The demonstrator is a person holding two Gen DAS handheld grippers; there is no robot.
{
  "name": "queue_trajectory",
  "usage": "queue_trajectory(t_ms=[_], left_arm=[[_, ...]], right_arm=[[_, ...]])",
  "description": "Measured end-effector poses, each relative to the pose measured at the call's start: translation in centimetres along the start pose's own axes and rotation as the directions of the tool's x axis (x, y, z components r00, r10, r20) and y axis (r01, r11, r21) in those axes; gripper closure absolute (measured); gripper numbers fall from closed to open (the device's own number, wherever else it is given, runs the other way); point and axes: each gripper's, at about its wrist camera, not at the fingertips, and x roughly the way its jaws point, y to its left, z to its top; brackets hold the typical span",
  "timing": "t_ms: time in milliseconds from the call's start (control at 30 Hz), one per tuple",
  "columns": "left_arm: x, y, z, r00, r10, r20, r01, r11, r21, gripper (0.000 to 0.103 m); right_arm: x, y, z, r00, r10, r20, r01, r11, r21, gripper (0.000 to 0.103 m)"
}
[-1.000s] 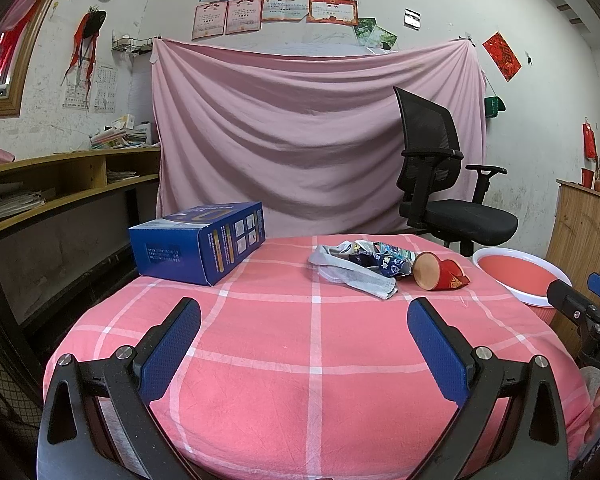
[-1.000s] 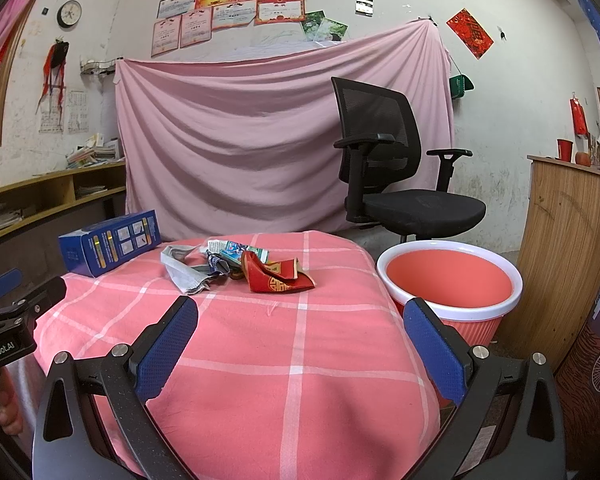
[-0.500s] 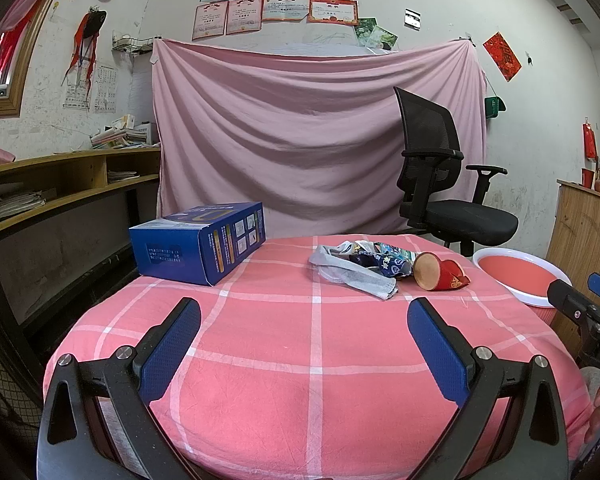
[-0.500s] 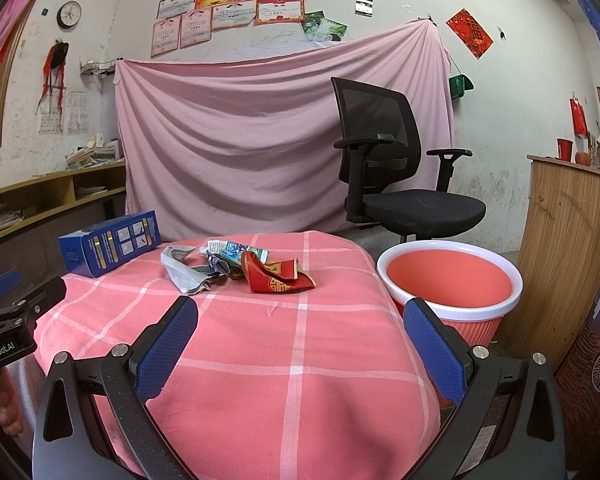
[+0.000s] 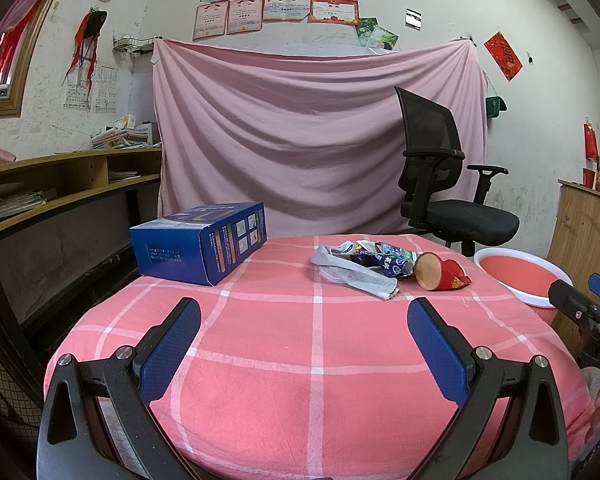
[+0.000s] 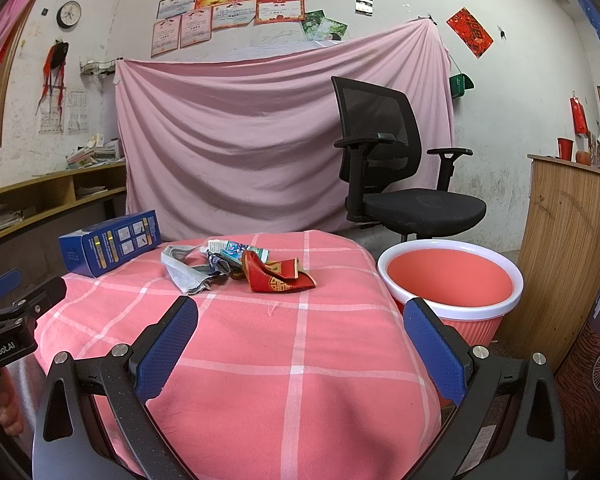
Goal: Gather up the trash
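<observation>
A small heap of trash lies at the far side of the pink checked table (image 5: 312, 360): a crushed red paper cup (image 5: 440, 276) (image 6: 280, 278), a grey face mask (image 5: 352, 274) (image 6: 184, 270) and crumpled blue wrappers (image 5: 384, 258) (image 6: 240, 250). A blue carton (image 5: 200, 242) (image 6: 108, 242) lies to their left. A salmon bin with a white rim (image 6: 450, 280) (image 5: 520, 276) stands right of the table. My left gripper (image 5: 304, 344) and right gripper (image 6: 300, 340) are both open and empty, low over the table's near part, well short of the trash.
A black office chair (image 6: 396, 184) stands behind the table in front of a pink hanging sheet (image 5: 300, 140). Wooden shelves (image 5: 60, 184) run along the left wall. A wooden cabinet (image 6: 564, 252) stands to the right of the bin.
</observation>
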Motion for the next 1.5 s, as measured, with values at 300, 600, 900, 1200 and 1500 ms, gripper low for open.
queue_trajectory(t_ms=[300, 600, 900, 1200, 1500], left_arm=[[1.1, -0.4, 2.7, 0.999, -0.002, 0.053, 0.001, 1.000, 0.013, 0.002], [9.8, -1.0, 6.4, 0.998, 0.043, -0.034, -0.043, 0.999, 0.010, 0.002], [18.6, 0.5, 5.8, 0.958, -0.014, -0.287, -0.003, 0.998, -0.058, 0.002], [22.9, 1.9, 5.0, 0.873, -0.157, -0.462, 0.070, 0.977, -0.201, 0.048], [21.8, 2.1, 5.9, 0.849, -0.264, -0.458, 0.126, 0.942, -0.310, 0.093]], right_arm=[[1.9, -0.7, 2.7, 0.999, 0.045, 0.016, -0.045, 0.999, -0.006, 0.000], [9.2, -1.2, 5.6, 0.993, 0.092, -0.069, -0.096, 0.994, -0.046, 0.000], [17.6, -0.8, 4.8, 0.907, 0.171, -0.385, -0.170, 0.985, 0.036, 0.000], [20.8, 0.1, 4.0, 0.847, 0.168, -0.505, -0.177, 0.984, 0.032, 0.003], [20.8, -0.1, 3.8, 0.827, 0.235, -0.511, -0.230, 0.970, 0.075, 0.036]])
